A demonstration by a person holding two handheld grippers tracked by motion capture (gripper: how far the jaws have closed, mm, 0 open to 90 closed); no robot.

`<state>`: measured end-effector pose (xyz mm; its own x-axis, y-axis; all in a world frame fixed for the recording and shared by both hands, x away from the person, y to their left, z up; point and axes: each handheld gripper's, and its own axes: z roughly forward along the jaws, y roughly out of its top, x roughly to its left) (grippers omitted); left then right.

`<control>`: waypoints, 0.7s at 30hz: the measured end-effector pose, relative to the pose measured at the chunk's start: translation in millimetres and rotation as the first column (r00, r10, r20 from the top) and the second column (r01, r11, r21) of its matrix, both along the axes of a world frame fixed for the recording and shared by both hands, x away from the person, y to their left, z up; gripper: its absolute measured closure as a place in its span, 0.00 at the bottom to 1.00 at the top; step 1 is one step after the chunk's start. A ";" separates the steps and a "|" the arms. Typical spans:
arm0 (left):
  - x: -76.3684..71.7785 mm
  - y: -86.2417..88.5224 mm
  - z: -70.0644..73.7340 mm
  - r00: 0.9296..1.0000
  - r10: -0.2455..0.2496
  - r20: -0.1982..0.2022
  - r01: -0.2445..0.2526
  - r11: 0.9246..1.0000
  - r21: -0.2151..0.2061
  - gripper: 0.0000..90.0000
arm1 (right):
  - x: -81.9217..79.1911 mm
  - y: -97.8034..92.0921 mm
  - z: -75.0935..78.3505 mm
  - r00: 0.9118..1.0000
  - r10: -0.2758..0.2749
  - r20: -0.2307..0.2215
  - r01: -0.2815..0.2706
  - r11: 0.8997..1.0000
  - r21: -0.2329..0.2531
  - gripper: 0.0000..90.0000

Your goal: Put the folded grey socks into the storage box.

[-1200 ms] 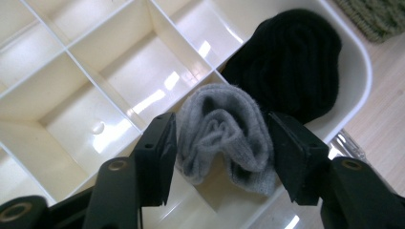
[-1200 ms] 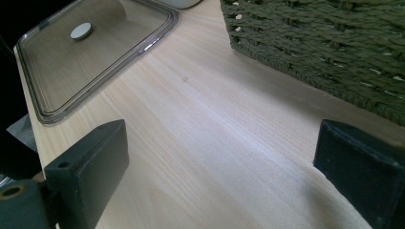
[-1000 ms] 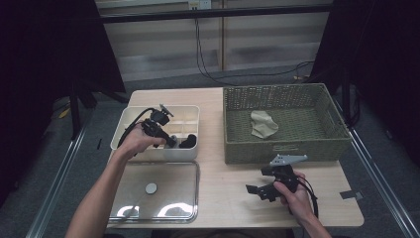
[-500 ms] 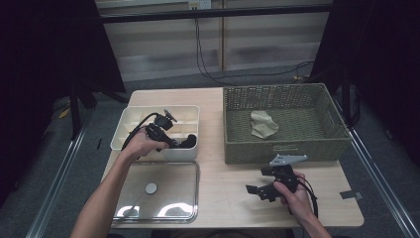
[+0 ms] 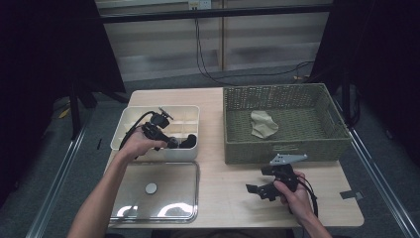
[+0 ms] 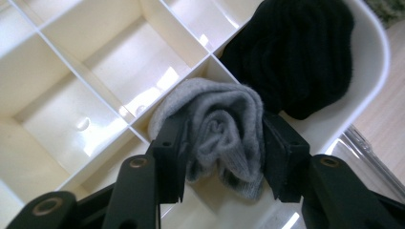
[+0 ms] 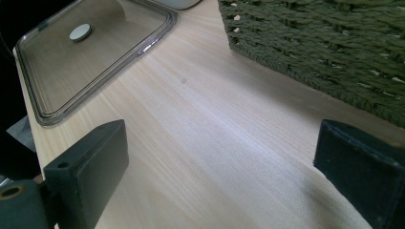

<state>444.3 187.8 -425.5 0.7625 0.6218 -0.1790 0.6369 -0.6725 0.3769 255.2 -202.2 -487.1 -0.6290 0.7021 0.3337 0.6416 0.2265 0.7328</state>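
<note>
Your left claw is clamped on a rolled grey sock, centre of the left gripper view, its two black jaws pressing the roll from either side over a cell of the white divided box. Just beyond it, at the upper right of that frame, one black sock already fills the corner cell, touching the grey one. In the high view the same claw sits at the box's near right corner, left of centre.

The step looks like seating the grey sock in its compartment; whether it rests on the bottom cannot be told. The next move likely calls for pushing the roll down inside the dividers, then spreading the jaws without dragging it out.

Your right claw rests at the lower right of the high view on the counter, jaws spread wide and holding nothing.

Count: two socks in the box, one beige cloth item in one green wicker basket, one clear lid lying flat at the lower left.
</note>
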 end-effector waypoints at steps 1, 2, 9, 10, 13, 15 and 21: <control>0.1 1.9 1.6 1.000 -0.009 0.003 0.009 1.000 -0.003 0.58 | 0.5 -0.1 0.0 1.000 -0.003 -0.001 0.003 1.000 0.002 0.05; -0.2 3.3 3.1 1.000 -0.001 0.003 0.001 1.000 -0.001 0.57 | 0.9 -0.3 0.0 1.000 -0.003 -0.002 0.003 1.000 0.002 0.05; -2.3 12.8 9.3 1.000 0.018 0.019 -0.016 0.998 -0.064 0.43 | 3.4 -0.5 -1.0 1.000 0.000 -0.005 0.001 1.000 0.004 0.05; -3.5 13.8 10.8 0.999 0.024 0.032 -0.022 0.997 -0.070 0.40 | 3.3 -0.4 -0.8 1.000 -0.001 -0.004 0.001 1.000 0.005 0.05; -6.0 17.7 14.4 0.998 0.036 0.049 -0.031 0.993 -0.110 0.35 | 2.0 -1.0 0.5 1.000 -0.004 -0.002 0.004 1.000 0.002 0.05; -7.1 20.2 15.3 0.997 0.037 0.061 -0.030 0.993 -0.114 0.31 | 1.0 -1.3 1.1 1.000 -0.012 0.001 0.012 1.000 0.005 0.05; -16.0 22.5 16.1 0.991 0.070 0.112 -0.055 0.990 -0.133 0.19 | 1.0 -3.4 1.1 1.000 -0.013 0.005 0.013 1.000 0.005 0.05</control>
<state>428.3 210.3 -409.4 0.7432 0.6461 -0.1735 0.6228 -0.5735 0.5321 256.2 -205.7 -486.0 -0.6220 0.7084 0.3336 0.6403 0.2150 0.7374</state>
